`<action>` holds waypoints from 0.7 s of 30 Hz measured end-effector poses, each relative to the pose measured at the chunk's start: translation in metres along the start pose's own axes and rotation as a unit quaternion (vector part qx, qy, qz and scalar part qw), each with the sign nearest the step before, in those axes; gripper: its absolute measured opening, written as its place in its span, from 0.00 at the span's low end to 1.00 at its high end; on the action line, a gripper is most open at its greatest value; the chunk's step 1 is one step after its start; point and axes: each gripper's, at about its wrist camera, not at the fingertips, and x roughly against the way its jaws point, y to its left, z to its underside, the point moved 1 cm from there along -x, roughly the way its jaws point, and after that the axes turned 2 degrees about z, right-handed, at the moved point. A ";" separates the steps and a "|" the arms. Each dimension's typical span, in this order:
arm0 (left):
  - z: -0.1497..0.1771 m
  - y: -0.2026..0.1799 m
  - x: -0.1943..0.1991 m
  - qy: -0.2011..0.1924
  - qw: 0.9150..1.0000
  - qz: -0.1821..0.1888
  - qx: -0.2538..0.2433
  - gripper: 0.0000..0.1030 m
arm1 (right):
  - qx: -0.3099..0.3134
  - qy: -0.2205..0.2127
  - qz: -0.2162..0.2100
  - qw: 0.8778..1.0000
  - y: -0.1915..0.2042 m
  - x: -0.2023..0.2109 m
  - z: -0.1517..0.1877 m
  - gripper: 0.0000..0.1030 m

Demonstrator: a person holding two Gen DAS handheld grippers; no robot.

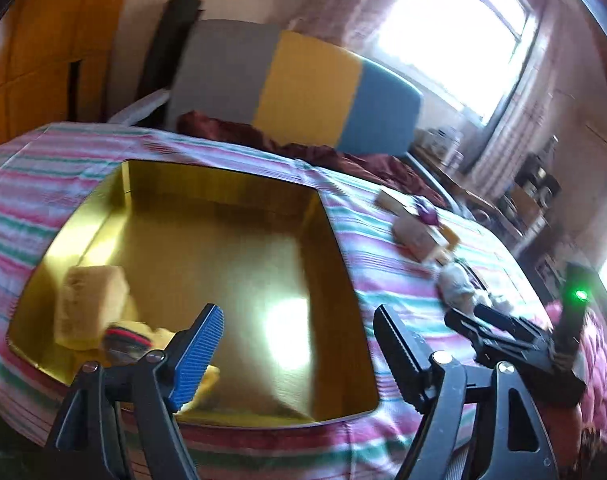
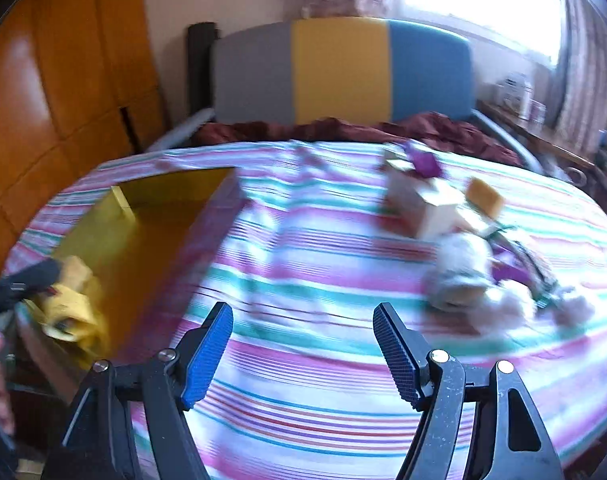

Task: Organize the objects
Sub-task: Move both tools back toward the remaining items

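Note:
A shiny gold box [image 1: 311,240] lies open on the striped bedspread; it also shows in the right wrist view [image 2: 163,188]. Inside it at the left sit a pale yellow boxed item [image 1: 89,304] and a small red and black item [image 1: 127,338]. My left gripper [image 1: 299,344] is open and empty above the box's near side. My right gripper [image 2: 303,344] is open and empty above the bedspread. A pile of loose objects [image 2: 455,232] lies to its right: small cartons, a purple piece, white fluffy things. The right gripper also shows in the left wrist view [image 1: 503,336].
The striped bedspread [image 2: 303,264] covers the bed. A grey, yellow and blue headboard [image 2: 343,72] and a dark red blanket [image 2: 423,128] lie at the far end. Wooden wardrobe doors [image 2: 43,100] stand left. A cluttered side table [image 1: 535,192] stands right.

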 end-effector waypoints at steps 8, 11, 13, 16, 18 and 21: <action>0.011 -0.043 -0.005 0.024 0.998 0.035 -0.042 0.77 | -0.043 0.011 0.122 0.992 -0.097 -0.008 0.016 0.71; 0.015 -0.060 -0.007 0.029 0.997 0.044 -0.060 0.77 | -0.048 0.003 0.157 0.986 -0.123 -0.011 0.014 0.71; 0.018 -0.068 -0.008 0.033 0.996 0.052 -0.067 0.77 | -0.042 0.001 0.168 0.985 -0.134 -0.017 0.011 0.71; 0.023 -0.077 -0.011 0.042 0.995 0.060 -0.068 0.77 | -0.020 -0.006 0.166 0.986 -0.141 -0.028 0.006 0.71; 0.027 -0.082 -0.013 0.051 0.994 0.065 -0.069 0.77 | 0.004 -0.005 0.158 0.987 -0.140 -0.038 0.004 0.70; 0.030 -0.089 -0.018 0.060 0.993 0.065 -0.073 0.77 | 0.032 -0.006 0.152 0.988 -0.133 -0.046 0.004 0.69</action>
